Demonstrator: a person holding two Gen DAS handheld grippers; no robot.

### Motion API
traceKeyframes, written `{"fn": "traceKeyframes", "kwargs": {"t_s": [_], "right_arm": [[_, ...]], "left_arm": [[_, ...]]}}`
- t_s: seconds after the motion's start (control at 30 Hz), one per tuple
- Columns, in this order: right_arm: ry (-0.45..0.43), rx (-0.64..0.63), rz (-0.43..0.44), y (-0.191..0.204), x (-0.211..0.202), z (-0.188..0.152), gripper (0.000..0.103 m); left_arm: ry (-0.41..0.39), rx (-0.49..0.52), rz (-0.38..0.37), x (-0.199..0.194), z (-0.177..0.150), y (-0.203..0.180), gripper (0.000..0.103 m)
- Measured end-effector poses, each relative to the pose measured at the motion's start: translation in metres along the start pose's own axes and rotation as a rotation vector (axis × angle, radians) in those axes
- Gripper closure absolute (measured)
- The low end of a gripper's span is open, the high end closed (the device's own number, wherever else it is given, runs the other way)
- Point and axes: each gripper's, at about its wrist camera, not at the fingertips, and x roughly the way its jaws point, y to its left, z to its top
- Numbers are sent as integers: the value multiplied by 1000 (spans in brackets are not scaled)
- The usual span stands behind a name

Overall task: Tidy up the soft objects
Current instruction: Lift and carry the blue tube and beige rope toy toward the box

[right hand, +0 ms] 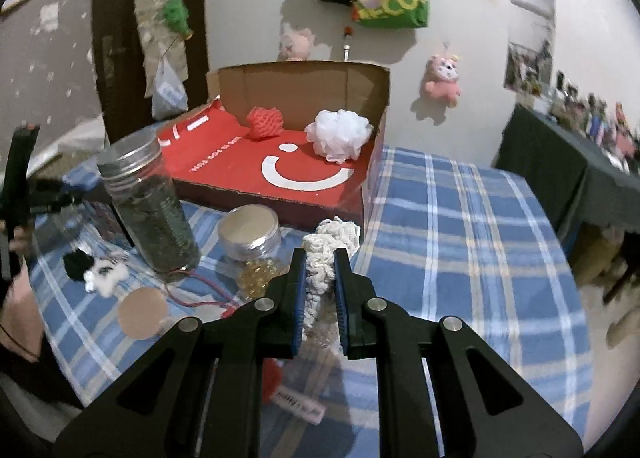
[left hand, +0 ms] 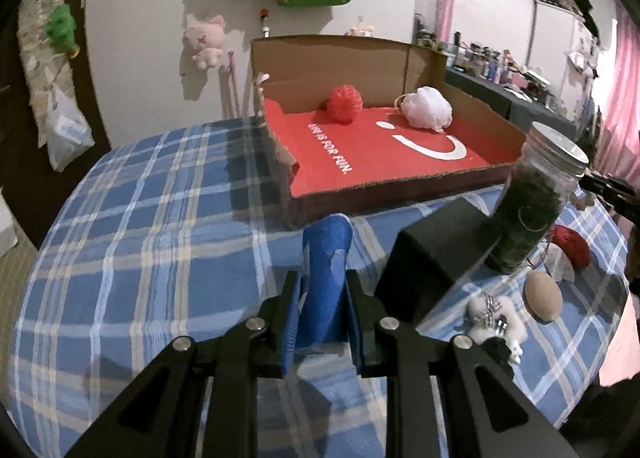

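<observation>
Blue plaid cloth (left hand: 140,218) covered the desk, and at its far side sat an open cardboard box (left hand: 400,186) with a red floor, already holding a red mesh puff (left hand: 345,103) and a white mesh puff (left hand: 427,107); plush toys and a green bag hung on the wall behind. The left gripper (left hand: 322,298) was clenched on a rolled blue cloth (left hand: 326,270), held above the desk just short of the box's near wall; the right gripper (right hand: 321,278) was clamped on a white crocheted piece (right hand: 326,258), also short of the box.

Both pieces were soft and pinched low, so either could sag or slip out if the grip eased before it cleared the box wall; the torn near-left corner of the box could also snag a trailing edge. Between the two grippers stood a tall lidded glass jar (left hand: 532,198) of dark stuff, which looked easy to topple with a sideways sweep; beside it lay a black box (left hand: 432,258), a short round jar (right hand: 250,234), a tan disc (right hand: 142,312), a small black-and-white plush (right hand: 96,268) and another red puff (left hand: 573,248), all crowding the near ground. A release too early would likely drop a piece among them rather than in the box.
</observation>
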Motion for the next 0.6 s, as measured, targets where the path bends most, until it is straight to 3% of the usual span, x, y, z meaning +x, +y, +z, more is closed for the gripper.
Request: {"fn": "traceKeyframes", "kwargs": {"t_s": [0.6], "right_arm": [[55, -191, 105, -9, 34, 35, 91]], "left_arm": [[14, 188, -110, 22, 40, -6, 80]]}}
